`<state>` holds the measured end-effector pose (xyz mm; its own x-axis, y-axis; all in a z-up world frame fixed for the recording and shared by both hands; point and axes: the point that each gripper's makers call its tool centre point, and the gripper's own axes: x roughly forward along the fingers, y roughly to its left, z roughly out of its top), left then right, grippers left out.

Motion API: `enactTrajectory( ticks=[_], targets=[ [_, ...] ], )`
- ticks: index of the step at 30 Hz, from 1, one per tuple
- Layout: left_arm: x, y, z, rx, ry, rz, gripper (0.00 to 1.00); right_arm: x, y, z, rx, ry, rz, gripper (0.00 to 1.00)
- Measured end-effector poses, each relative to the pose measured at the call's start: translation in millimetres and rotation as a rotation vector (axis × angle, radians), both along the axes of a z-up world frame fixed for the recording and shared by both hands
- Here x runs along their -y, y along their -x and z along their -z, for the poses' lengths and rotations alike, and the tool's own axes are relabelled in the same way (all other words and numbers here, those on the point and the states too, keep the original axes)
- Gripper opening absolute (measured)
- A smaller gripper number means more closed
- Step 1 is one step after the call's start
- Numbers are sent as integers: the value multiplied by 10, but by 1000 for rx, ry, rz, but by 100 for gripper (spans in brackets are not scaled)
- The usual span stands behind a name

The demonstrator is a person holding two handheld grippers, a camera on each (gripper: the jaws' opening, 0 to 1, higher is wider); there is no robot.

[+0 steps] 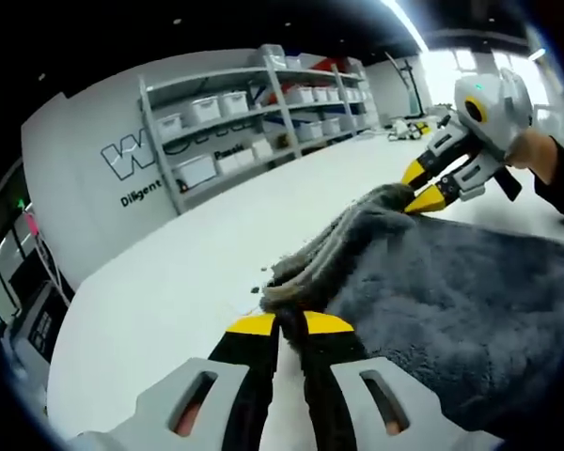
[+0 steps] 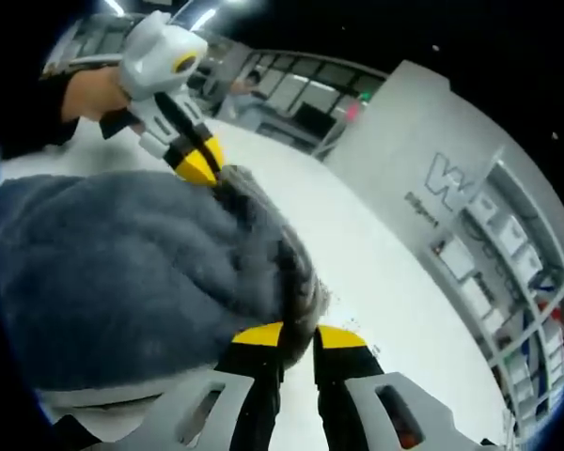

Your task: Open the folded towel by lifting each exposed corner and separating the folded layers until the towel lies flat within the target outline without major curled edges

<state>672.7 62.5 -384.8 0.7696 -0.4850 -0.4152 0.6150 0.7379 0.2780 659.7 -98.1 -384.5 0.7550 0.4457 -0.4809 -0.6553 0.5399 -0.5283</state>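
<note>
White worktop (image 1: pixel 188 272) carries the grey towel (image 1: pixel 451 301), its edge pinched at two corners: left gripper (image 1: pixel 291 324) and right gripper (image 2: pixel 299 336) both clamp it. Lift evenly, draw apart, keeping layers separating without curling.

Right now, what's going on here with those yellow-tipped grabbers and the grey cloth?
A person is working a two-jaw gripper in each hand on a folded grey towel lying on a white table. The left gripper is pinched on one corner of the towel's folded edge, and the right gripper is pinched on the other corner. The edge is bunched and lifted between them; the towel is still folded, not yet spread flat.
</note>
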Motion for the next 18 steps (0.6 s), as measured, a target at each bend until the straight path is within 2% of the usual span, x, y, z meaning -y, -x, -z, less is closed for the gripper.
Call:
enactTrajectory(
  ticks=[9, 14, 18],
  targets=[
    [-7, -10, 81, -18, -12, -2, 13, 74, -67, 6, 8, 11, 33, 16],
    [-14, -22, 112, -19, -19, -12, 13, 155, -107, -15, 3, -18, 80, 16],
    [-22, -33, 128, -17, -27, -17, 13, 82, -58, -38, 11, -17, 37, 15]
  ],
)
